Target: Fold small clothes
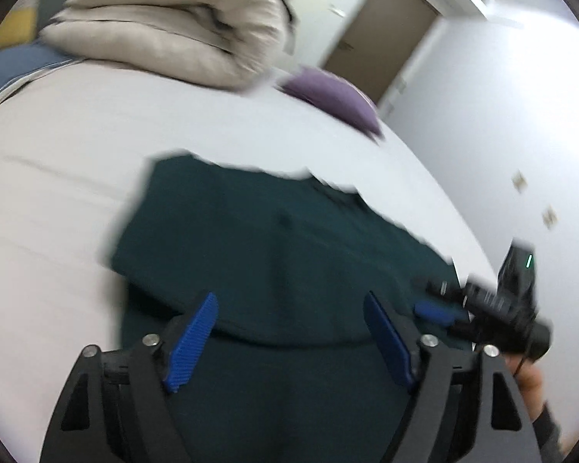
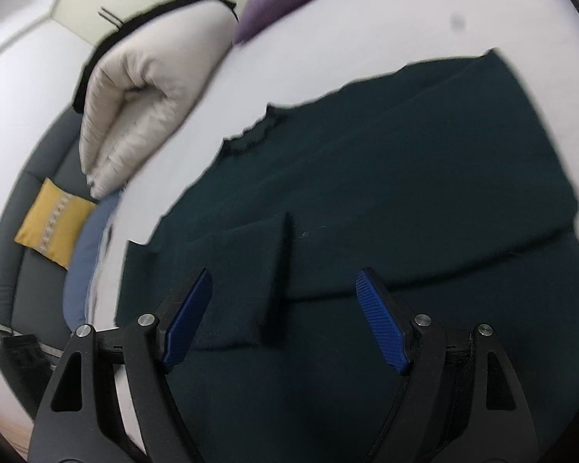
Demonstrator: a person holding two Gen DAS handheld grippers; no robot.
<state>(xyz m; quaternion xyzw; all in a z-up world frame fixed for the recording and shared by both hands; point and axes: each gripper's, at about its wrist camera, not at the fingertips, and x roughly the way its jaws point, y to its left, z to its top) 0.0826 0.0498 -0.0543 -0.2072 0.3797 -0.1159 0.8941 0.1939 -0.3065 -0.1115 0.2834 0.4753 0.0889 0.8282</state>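
Note:
A dark green sweater (image 1: pixel 274 247) lies flat on the white bed (image 1: pixel 58 193), with both sleeves folded in over its body. It also shows in the right wrist view (image 2: pixel 386 177), where a folded sleeve cuff (image 2: pixel 266 277) lies just ahead of the fingers. My left gripper (image 1: pixel 289 308) is open and empty, held just above the sweater's near part. My right gripper (image 2: pixel 285 281) is open and empty above the sweater. The right gripper also shows at the right of the left wrist view (image 1: pixel 436 308), over the sweater's right edge.
A folded beige duvet (image 1: pixel 173 27) lies at the far end of the bed, with a purple cushion (image 1: pixel 336 96) beside it. A grey sofa with a yellow cushion (image 2: pixel 54 223) stands beyond the bed. A brown door (image 1: pixel 382 34) and white wall are at the right.

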